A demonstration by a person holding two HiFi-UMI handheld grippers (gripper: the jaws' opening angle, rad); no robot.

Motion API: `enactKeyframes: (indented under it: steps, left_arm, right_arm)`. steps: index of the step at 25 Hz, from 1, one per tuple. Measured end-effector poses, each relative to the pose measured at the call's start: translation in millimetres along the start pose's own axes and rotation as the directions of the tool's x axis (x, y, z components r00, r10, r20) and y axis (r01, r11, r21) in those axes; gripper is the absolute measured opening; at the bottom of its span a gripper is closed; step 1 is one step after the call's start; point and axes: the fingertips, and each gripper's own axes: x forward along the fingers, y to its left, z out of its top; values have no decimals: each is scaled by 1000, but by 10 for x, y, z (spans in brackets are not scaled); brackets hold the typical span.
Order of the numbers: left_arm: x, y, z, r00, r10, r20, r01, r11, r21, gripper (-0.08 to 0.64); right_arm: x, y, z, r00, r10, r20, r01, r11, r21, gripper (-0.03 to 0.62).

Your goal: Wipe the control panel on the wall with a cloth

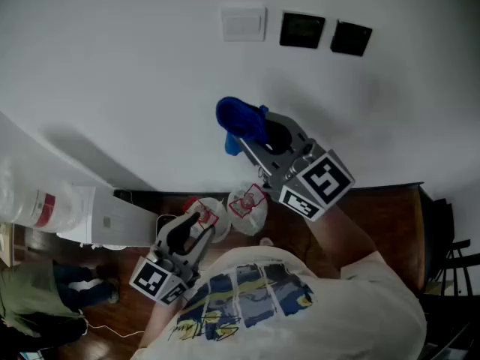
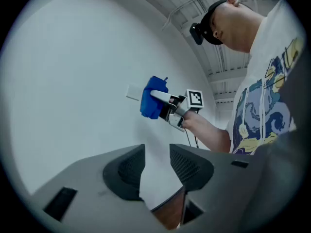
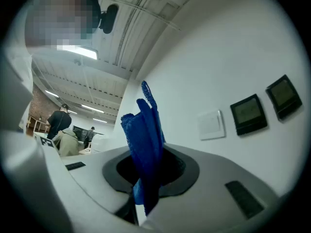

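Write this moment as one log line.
right hand-held gripper: shut on cloth | left hand-held gripper: open, empty | cloth: not on panels

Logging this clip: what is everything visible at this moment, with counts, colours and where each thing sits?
control panels: two, black, side by side high on the white wall
switch plate: one, white, on the wall just left of the panels
cloth: one, blue, held up near the wall below the switch plate
plastic bags: two, whitish with red print, on the floor at the wall's foot
cabinet: one, white, low at the left
floor: brown wood
bystanders: at least two, far background of the right gripper view
left gripper: grey, fingers apart, empty, held low
right gripper: grey, fingers shut on the cloth
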Motion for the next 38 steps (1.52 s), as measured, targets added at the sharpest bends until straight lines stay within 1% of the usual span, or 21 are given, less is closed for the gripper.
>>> enactKeyframes:
  steps: [3, 5, 10, 13, 16, 21, 25, 28, 31, 35, 38]
  left_arm:
    - [284, -101, -56, 1000, -7, -21, 7, 1000, -4, 141]
    - [497, -146, -62, 1000, -7, -21, 7, 1000, -4, 141]
    - [912, -233, -59, 1000, 27, 12, -27, 999, -23, 141]
    - [1036, -276, -31, 999, 38, 32, -37, 999, -27, 141]
    - [1046, -260, -50, 999, 33, 9, -33, 999, -16, 141]
    - [1038, -120, -6, 999, 17, -29, -17, 1000, 18, 141]
    - [1120, -103, 101, 1000, -22, -20, 22, 1000, 16, 141]
    - [1158, -142, 79, 998, -53, -29, 53, 998, 14, 141]
    - [1200, -151, -2, 994, -89, -60, 90, 996, 15, 141]
    - [1360, -239, 1, 989, -135, -56, 136, 991, 8, 141]
    - [1489, -322, 13, 985, -167, -48, 167, 986, 3, 141]
  right_arm:
    - [37, -474, 178, 999, -44, 28, 45, 999, -24, 89]
    - [55, -766, 299, 997, -57, 50, 60, 997, -50, 89]
    - [82, -1315, 443, 994, -76, 73, 83, 993, -87, 89]
    - [110, -1617, 471, 989, -125, 83, 132, 987, -87, 89]
    - [89, -1830, 505, 979, -179, 95, 187, 979, -76, 89]
    - [48, -1993, 519, 969, -233, 84, 240, 966, -92, 89]
    - [-141, -2193, 562, 948, -307, 80, 315, 942, -120, 89]
    - [-353, -2356, 635, 929, -357, 98, 368, 920, -133, 89]
    - [-628, -2514, 686, 907, -411, 91, 421, 893, -161, 89]
    - [-990, -2748, 731, 882, -466, 75, 471, 860, -194, 89]
    - [-1297, -2947, 774, 854, -515, 71, 517, 826, -227, 89]
